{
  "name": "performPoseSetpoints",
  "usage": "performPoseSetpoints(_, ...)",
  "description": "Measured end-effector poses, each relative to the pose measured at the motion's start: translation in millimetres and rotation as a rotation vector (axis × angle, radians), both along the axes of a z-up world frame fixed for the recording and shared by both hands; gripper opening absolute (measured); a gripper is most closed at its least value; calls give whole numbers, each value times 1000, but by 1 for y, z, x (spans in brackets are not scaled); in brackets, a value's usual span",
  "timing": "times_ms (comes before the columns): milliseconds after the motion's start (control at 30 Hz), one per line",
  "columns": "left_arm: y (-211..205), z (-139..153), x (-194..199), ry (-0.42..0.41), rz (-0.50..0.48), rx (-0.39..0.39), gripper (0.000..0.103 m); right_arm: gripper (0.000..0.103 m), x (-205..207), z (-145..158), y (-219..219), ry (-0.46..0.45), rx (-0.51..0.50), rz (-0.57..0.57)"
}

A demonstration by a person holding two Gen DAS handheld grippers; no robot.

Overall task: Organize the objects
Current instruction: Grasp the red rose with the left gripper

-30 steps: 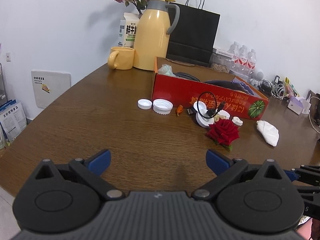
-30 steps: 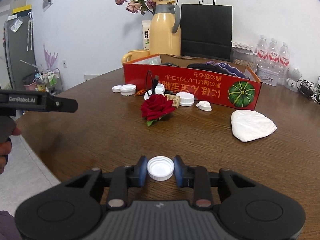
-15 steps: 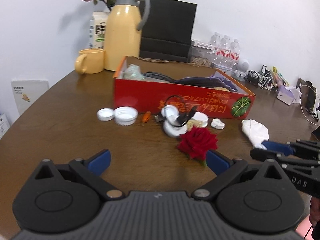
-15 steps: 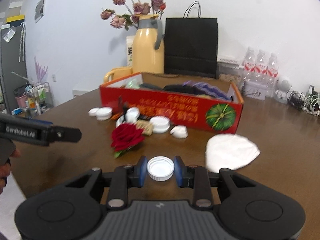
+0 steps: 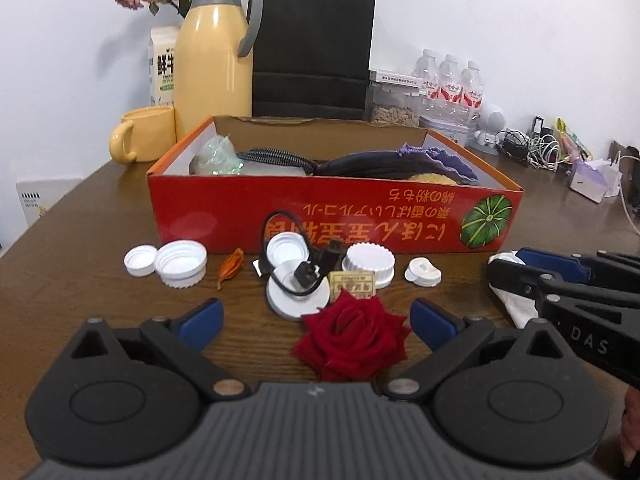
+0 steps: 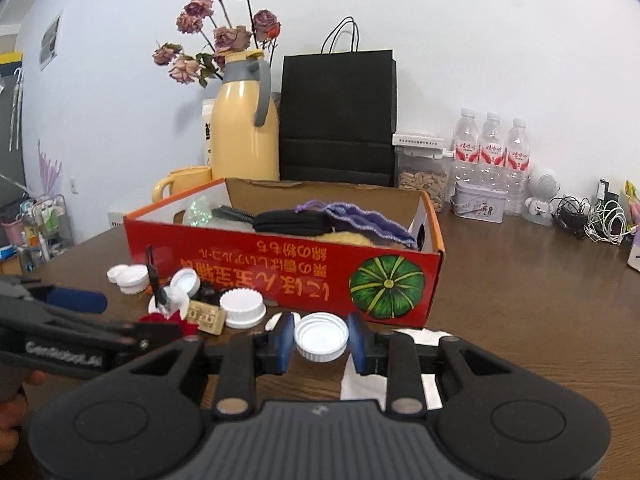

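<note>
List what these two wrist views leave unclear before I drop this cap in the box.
- Red box floor: both views, hidden by its front wall and the dark cloth.
- White cloth: right wrist view, mostly under the right tool holding the white cap.
- Red rose: right wrist view, blocked by the left tool.

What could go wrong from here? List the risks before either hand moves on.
1. The right gripper pinches the white cap only at its rim; it might pop out before reaching the red box.
2. The open left gripper straddles the red rose; closing hard may crush the petals.
3. The two grippers are close and could collide.
</note>
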State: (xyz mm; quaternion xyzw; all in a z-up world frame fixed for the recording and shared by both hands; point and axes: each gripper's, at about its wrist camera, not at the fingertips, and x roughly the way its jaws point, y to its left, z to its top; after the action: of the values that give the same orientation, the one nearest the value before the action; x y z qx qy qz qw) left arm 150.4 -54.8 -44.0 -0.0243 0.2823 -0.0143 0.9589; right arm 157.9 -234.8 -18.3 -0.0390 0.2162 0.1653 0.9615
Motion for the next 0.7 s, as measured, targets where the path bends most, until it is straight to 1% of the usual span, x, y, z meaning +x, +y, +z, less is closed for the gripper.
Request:
performPoseSetpoints(100, -5, -2, 1, -11, 8, 9, 92, 27, 0, -1, -1, -4, 11, 18)
performPoseSetpoints(167, -5, -3, 2, -10, 12, 1, 85, 27, 0, -1, -1, -4, 18, 23)
performPoseSetpoints(200, -5, -3, 2, -7, 14, -1, 83, 27, 0, -1, -2, -2, 22, 24)
performPoseSetpoints(267, -4, -5, 4, 11, 11, -12, 76, 27, 0, -1, -1, 0, 24, 26)
performPoseSetpoints(300, -3, -5, 5, 18, 8, -20, 74, 27, -1, -1, -1, 0, 24, 26)
performPoseSetpoints(367, -2, -8, 6, 36, 3, -34, 66, 27, -1, -1, 0, 1, 24, 27)
performPoseSetpoints(433, -2, -9, 7, 57, 0, -46, 65, 27, -2, -1, 0, 3, 24, 28)
performPoseSetpoints(500, -2, -10, 7, 57, -2, -45, 62, 27, -2, -1, 1, 3, 23, 28)
performPoseSetpoints(567, -3, -10, 6, 58, -4, -39, 50, 27, -2, -1, 0, 5, 24, 28)
performPoseSetpoints(600, -3, -10, 5, 57, -8, -41, 49, 27, -1, -1, 0, 6, 24, 27)
performPoseSetpoints(667, -4, -10, 3, 53, -18, -44, 40, 27, -2, -1, 1, 7, 23, 24)
performPoseSetpoints(700, -4, -9, 2, 50, -21, -45, 39, 27, -2, -1, 1, 7, 22, 22)
